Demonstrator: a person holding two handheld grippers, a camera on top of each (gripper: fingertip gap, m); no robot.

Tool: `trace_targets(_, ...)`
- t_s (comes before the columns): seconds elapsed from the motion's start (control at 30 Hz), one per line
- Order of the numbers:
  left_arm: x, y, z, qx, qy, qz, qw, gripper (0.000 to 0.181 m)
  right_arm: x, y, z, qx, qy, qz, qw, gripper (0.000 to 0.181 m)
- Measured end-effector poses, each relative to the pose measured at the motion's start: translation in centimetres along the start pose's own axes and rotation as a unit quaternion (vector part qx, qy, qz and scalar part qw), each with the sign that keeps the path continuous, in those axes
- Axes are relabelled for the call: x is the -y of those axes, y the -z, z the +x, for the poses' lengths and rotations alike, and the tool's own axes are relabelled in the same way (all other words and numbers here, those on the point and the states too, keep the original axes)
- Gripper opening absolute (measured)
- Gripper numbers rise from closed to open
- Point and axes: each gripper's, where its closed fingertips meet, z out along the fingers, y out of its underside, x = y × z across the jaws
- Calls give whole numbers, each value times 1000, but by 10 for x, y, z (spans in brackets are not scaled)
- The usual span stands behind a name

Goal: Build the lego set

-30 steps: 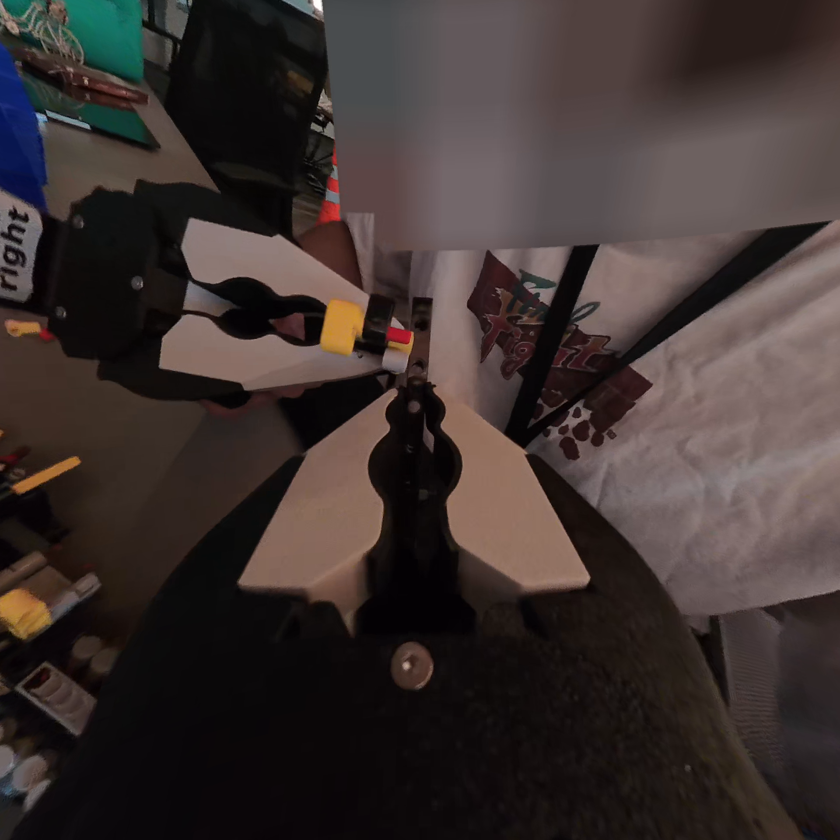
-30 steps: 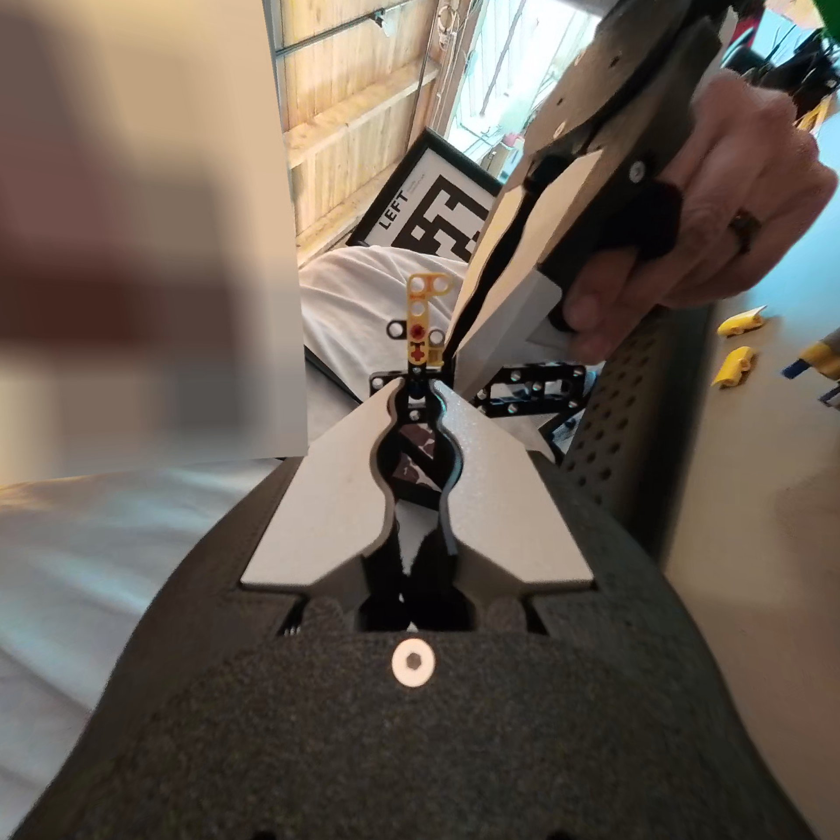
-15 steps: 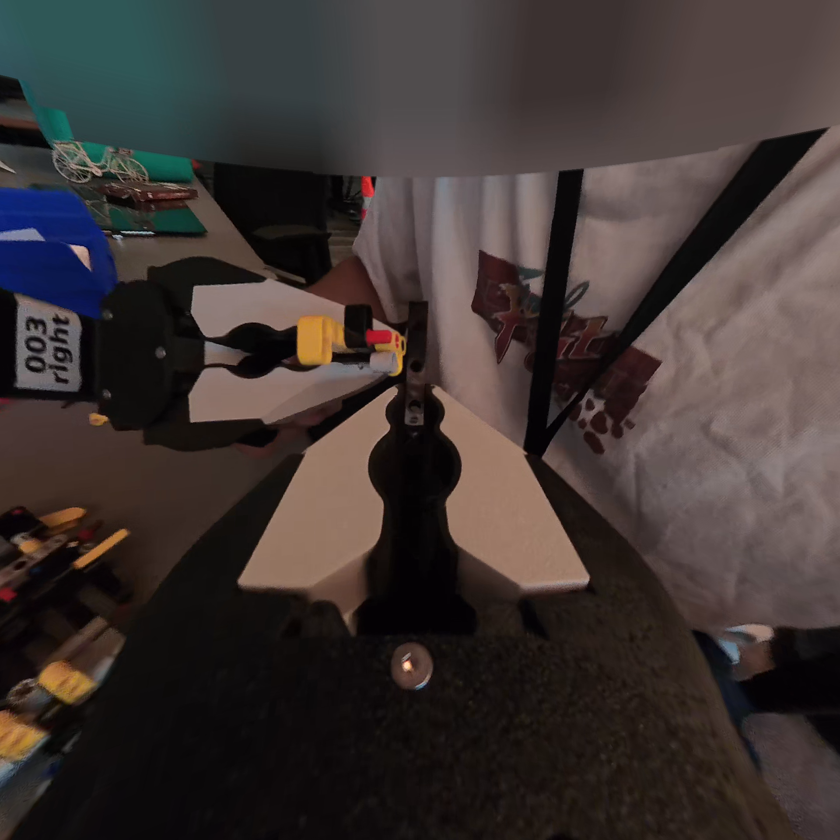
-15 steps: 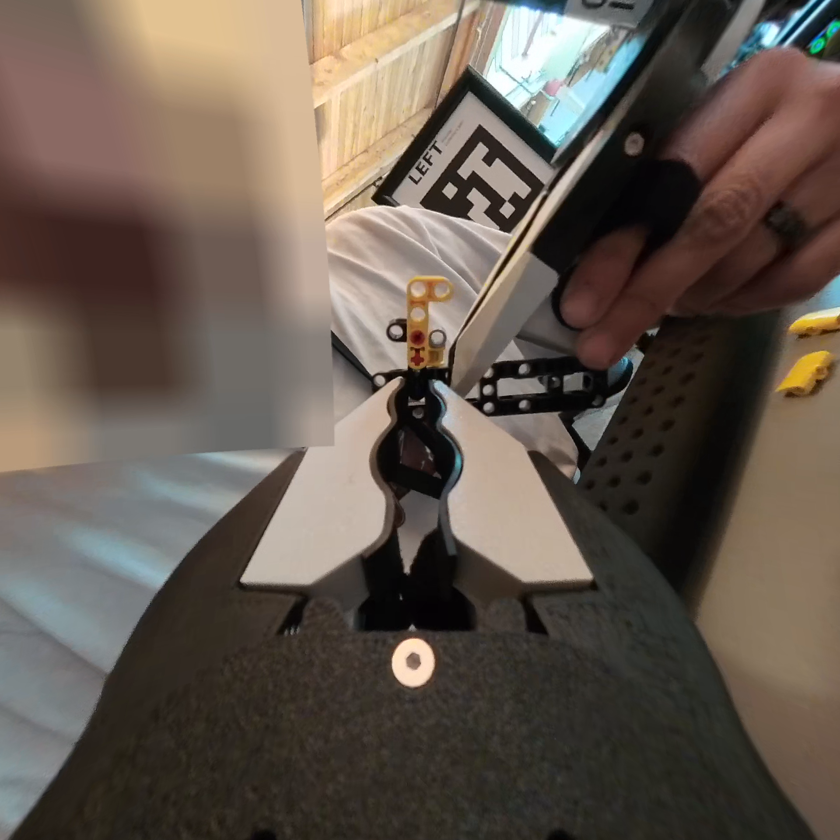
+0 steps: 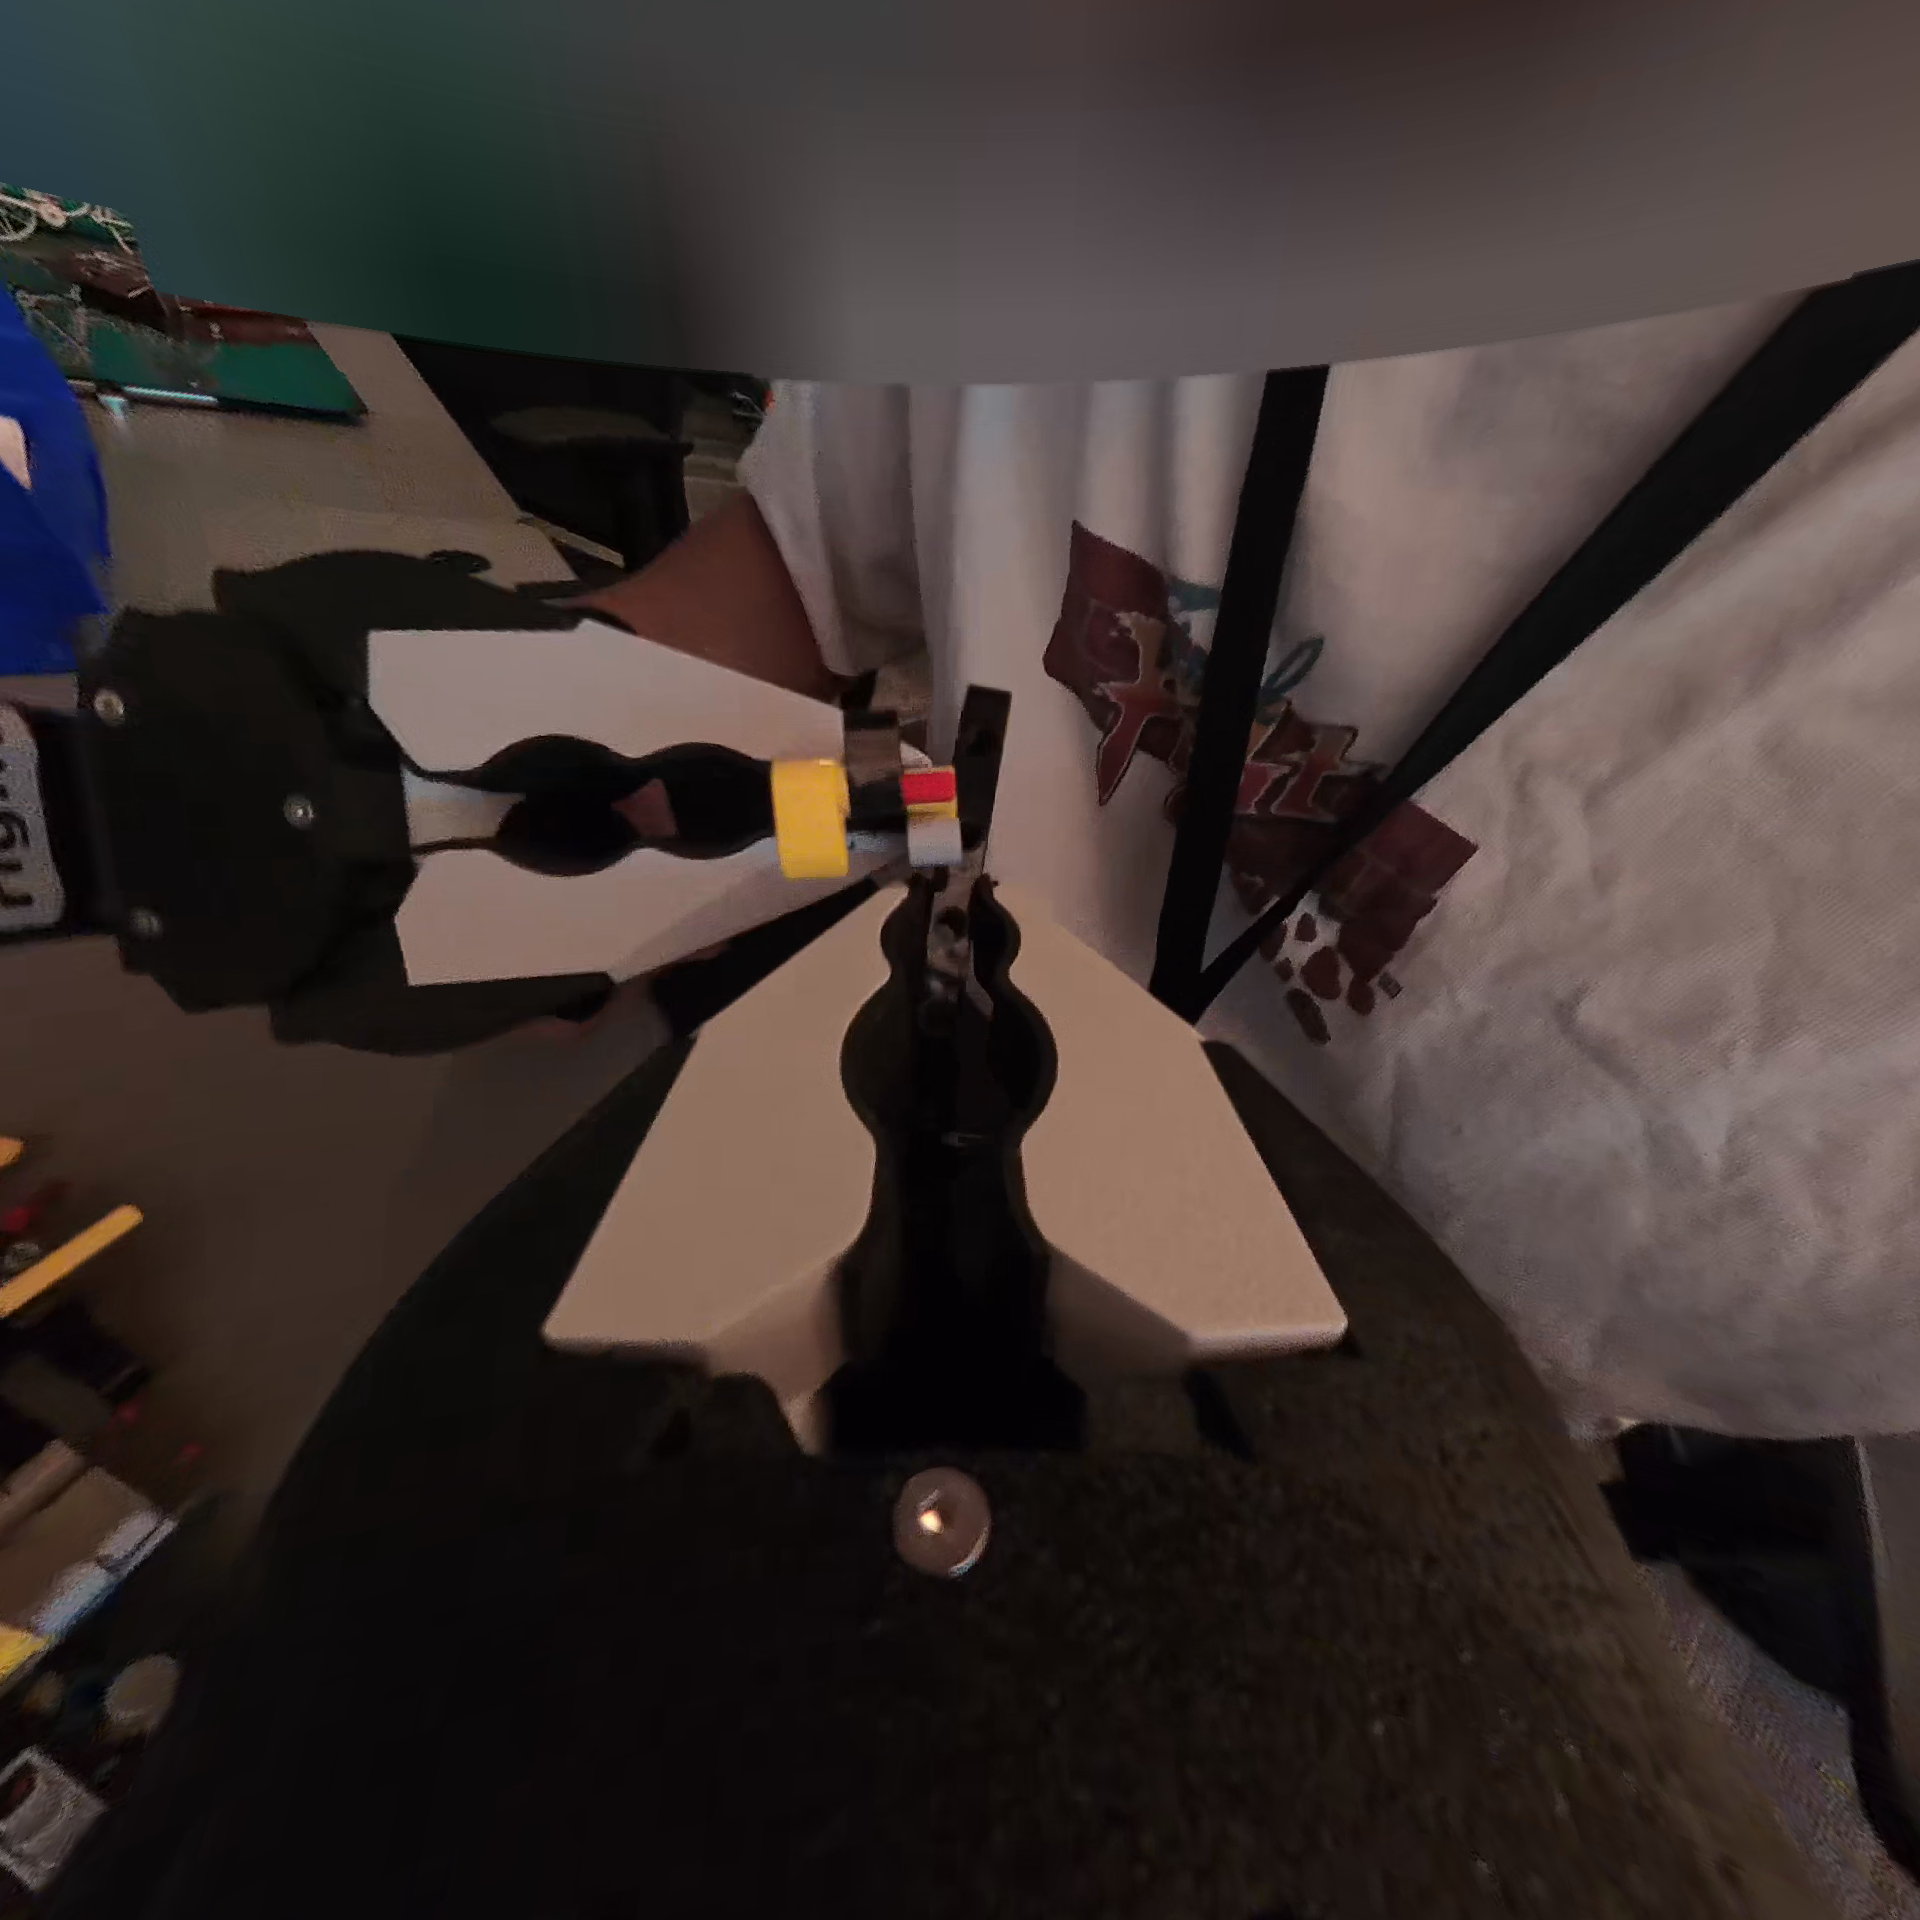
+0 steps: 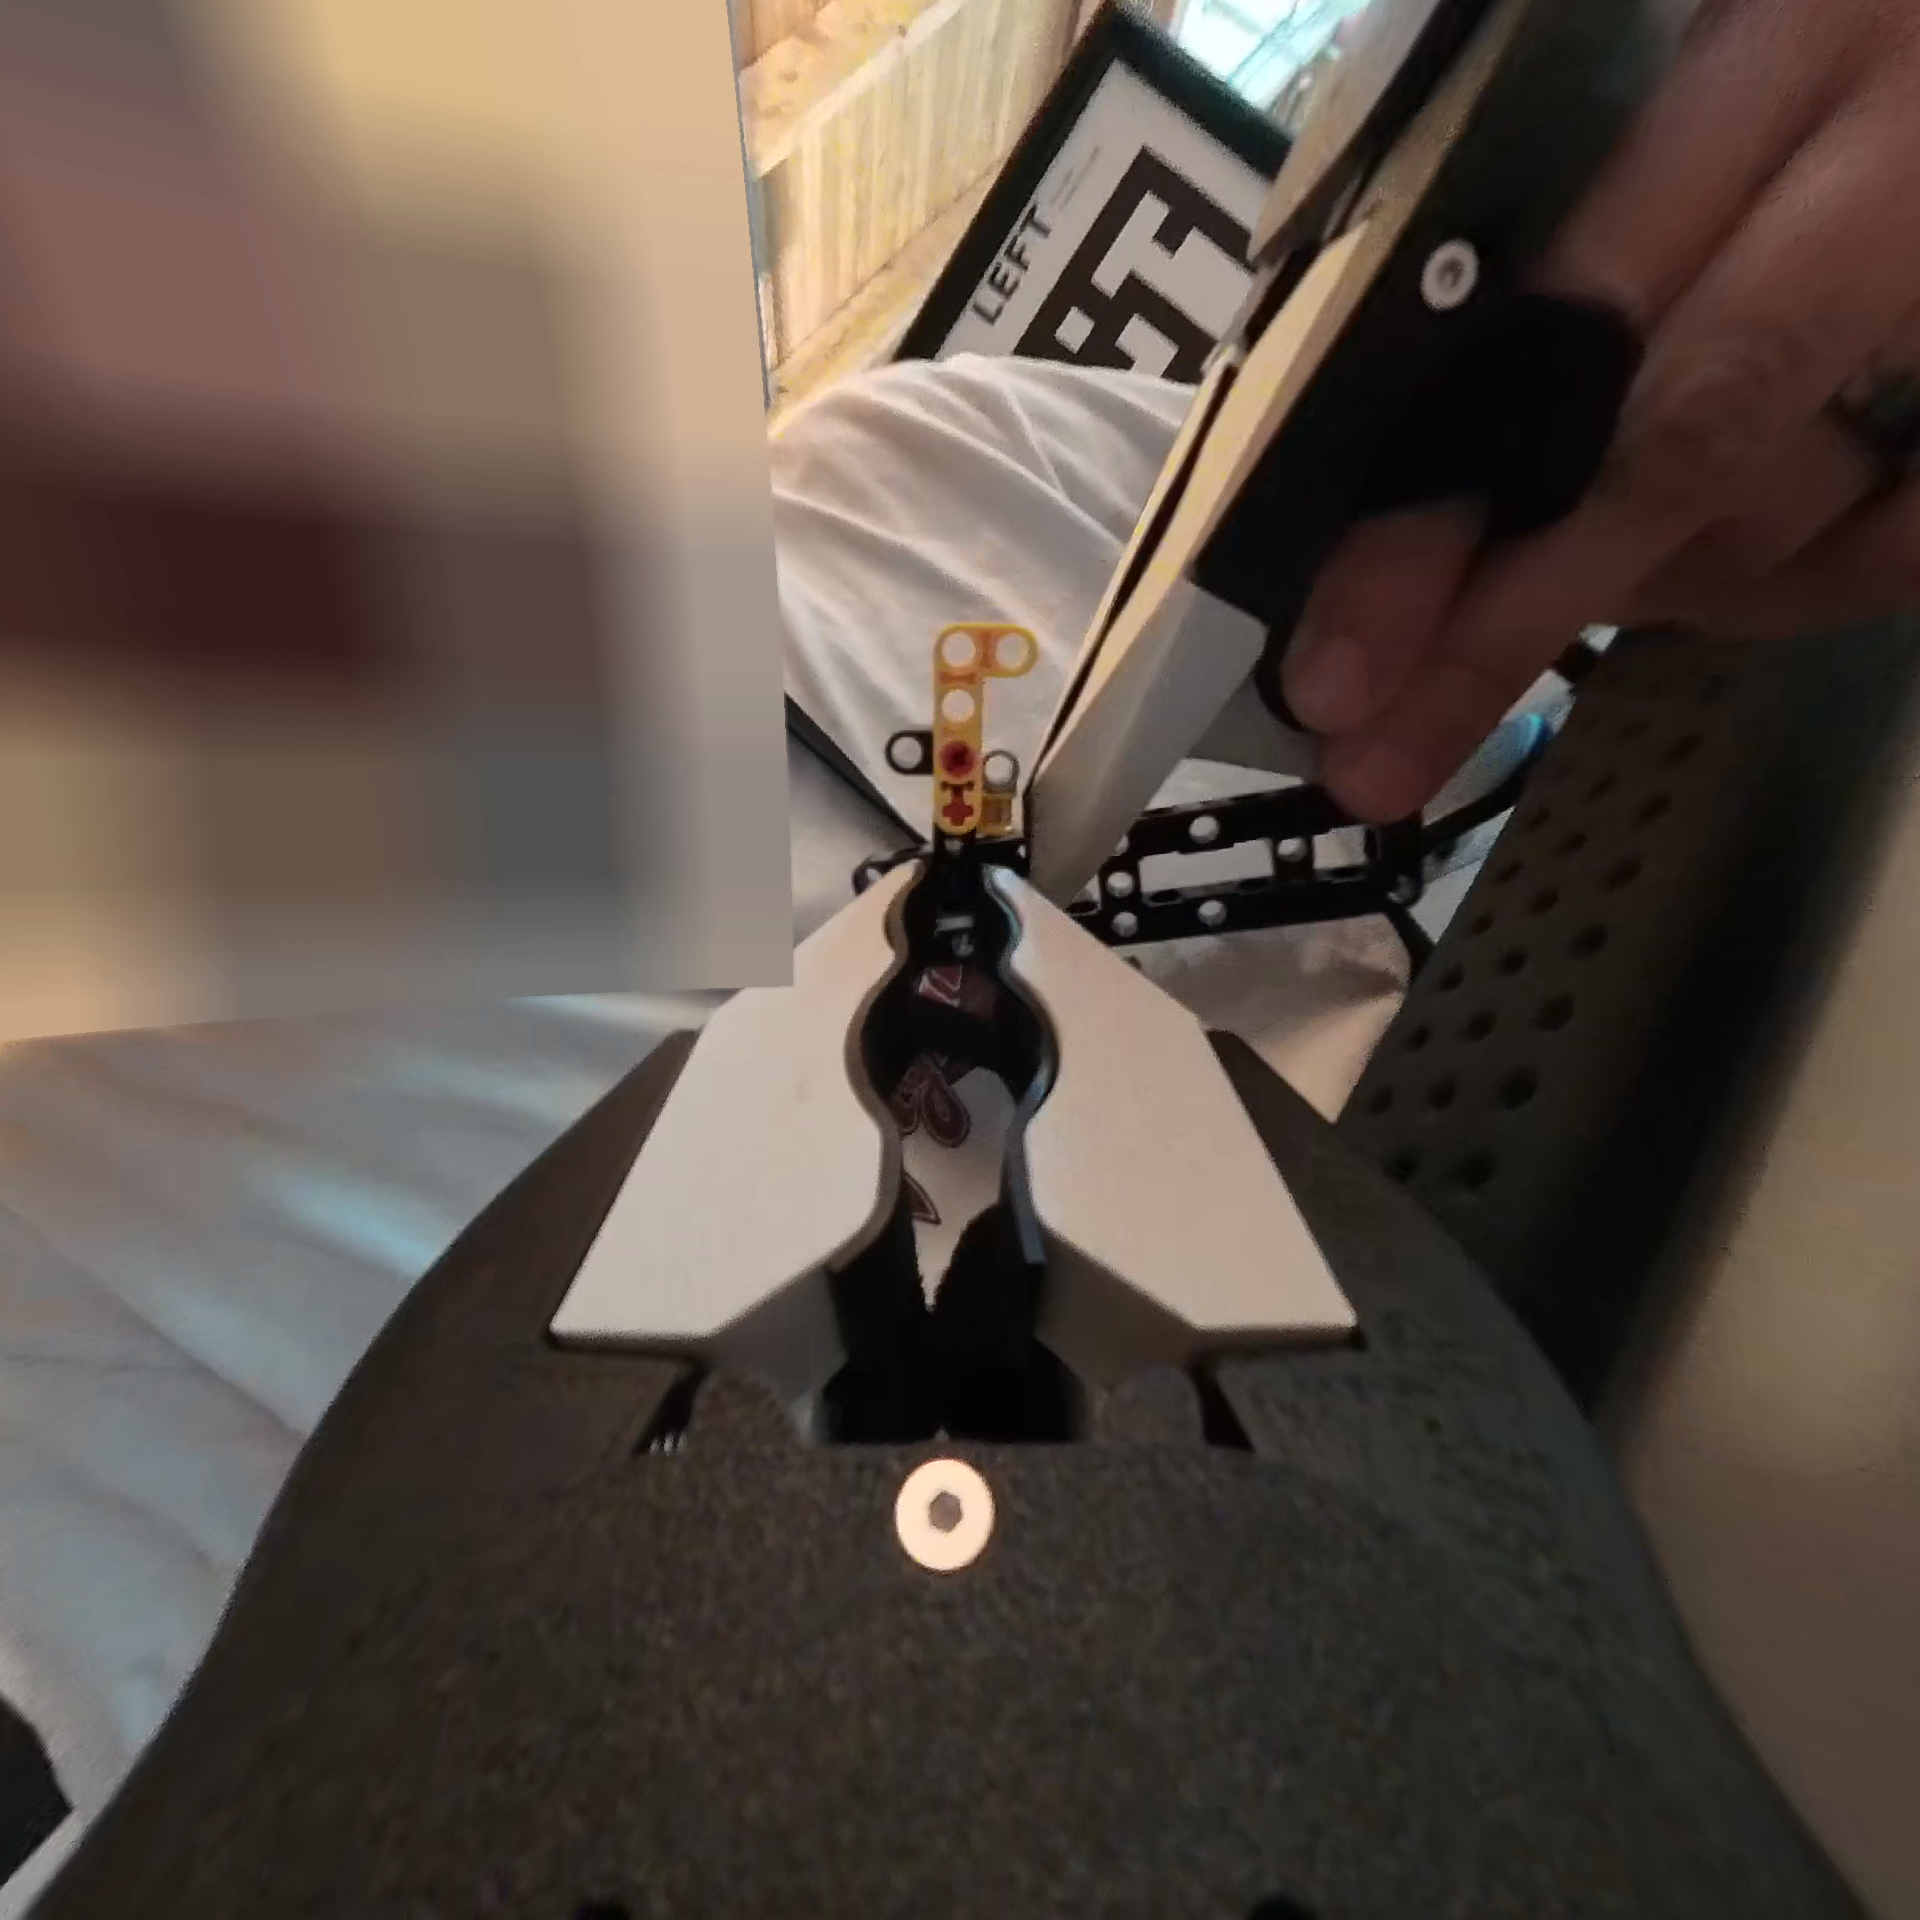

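Between the two held tools, in front of a person's white printed T-shirt (image 5: 1558, 935), the lego parts meet in mid-air. The left gripper (image 5: 951, 894) has its white fingers pressed together on a black perforated lego frame (image 6: 1236, 868), which stands up edge-on above the fingertips in the left wrist view. The right gripper (image 6: 954, 883) has its tips closed on the lower end of a small yellow L-shaped lego beam assembly with a red pin and black and grey connectors (image 6: 961, 727). In the left wrist view the assembly's red and grey ends touch the side of the frame. A hand (image 6: 1662, 447) grips the left tool's black body. Loose yellow pieces (image 5: 62, 1257) lie on the grey table (image 5: 260, 1122) well apart, at left.
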Motion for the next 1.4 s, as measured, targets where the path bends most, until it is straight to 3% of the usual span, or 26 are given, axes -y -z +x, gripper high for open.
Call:
trace_targets(0.17,0,3,-3,15,-16,-3,1000,9,2,1,1,-2,13,5,1000,6)
trace_targets(0.37,3,5,-5,2,13,22,1000,9,5,4,1,-82,118,-1,990,6)
trace_targets(0.57,7,7,-8,0,31,39,999,9,9,7,1,-116,166,8,979,7)
trace_targets(0.7,2,9,-9,18,28,24,999,9,10,8,5,-145,196,3,970,7)
trace_targets(0.8,-18,7,-12,56,-16,-34,998,9,3,11,19,-176,197,-23,964,7)
trace_targets(0.93,-34,12,-20,96,-48,-82,991,9,2,24,39,-244,247,-49,937,7)
trace_targets(1.03,-35,15,-20,92,-46,-79,991,9,3,28,38,-245,235,-49,939,7)
trace_targets(1.1,-37,19,-24,103,-37,-79,991,9,9,46,39,-285,235,-47,928,7)
trace_targets(1.17,-36,23,-31,124,-34,-77,989,9,7,81,48,-376,225,-57,897,7)
trace_targets(1.27,-34,30,-44,162,-28,-67,984,9,-32,156,77,-566,175,-166,788,7)
trace_targets(1.33,-37,31,-47,165,-17,-67,984,9,-56,179,77,-620,143,-229,737,7)
trace_targets(1.4,-42,30,-52,174,-15,-77,982,9,-63,184,70,-645,144,-256,706,7)
